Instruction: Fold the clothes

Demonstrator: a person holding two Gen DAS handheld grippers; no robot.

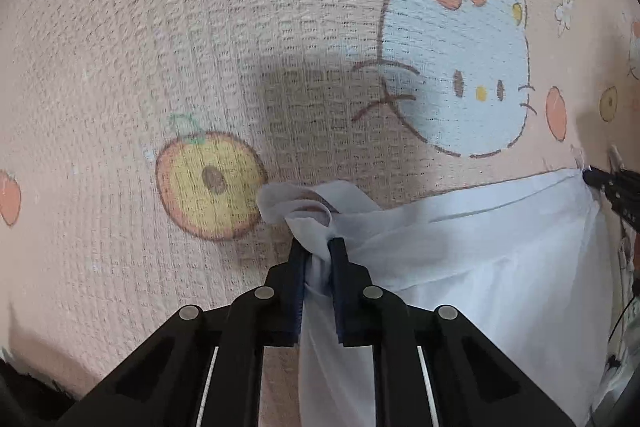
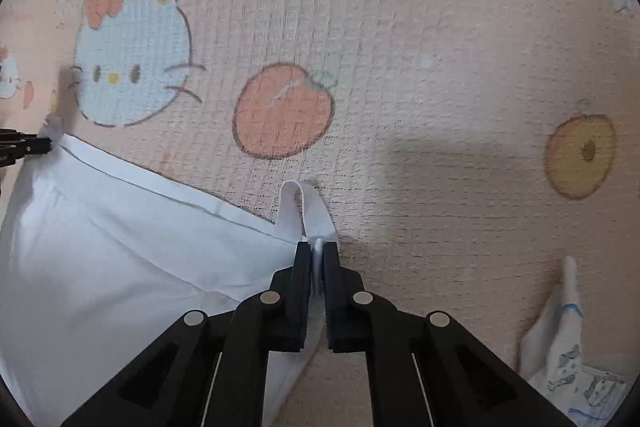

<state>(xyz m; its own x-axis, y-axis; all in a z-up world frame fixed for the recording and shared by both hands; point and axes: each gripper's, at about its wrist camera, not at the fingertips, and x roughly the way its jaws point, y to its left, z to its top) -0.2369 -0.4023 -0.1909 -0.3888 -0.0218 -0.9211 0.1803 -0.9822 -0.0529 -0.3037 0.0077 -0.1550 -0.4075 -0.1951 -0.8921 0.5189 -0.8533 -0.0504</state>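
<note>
A white garment [image 1: 500, 251] lies on the patterned mat [image 1: 120, 67], a corner clamped in each gripper: left [image 1: 318, 247], right [image 2: 318, 251]. The thin right-hand hold could be lost if the cloth is tugged taut.

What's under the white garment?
The white fabric garment hangs over the pink woven cartoon-print mat. Mat shows on all visible sides. The part directly beneath is covered, so anything there cannot be seen.

White garment [image 1: 500, 251] cut off at frame bottom, printed cloth [image 2: 568, 359] cropped at edge
</note>
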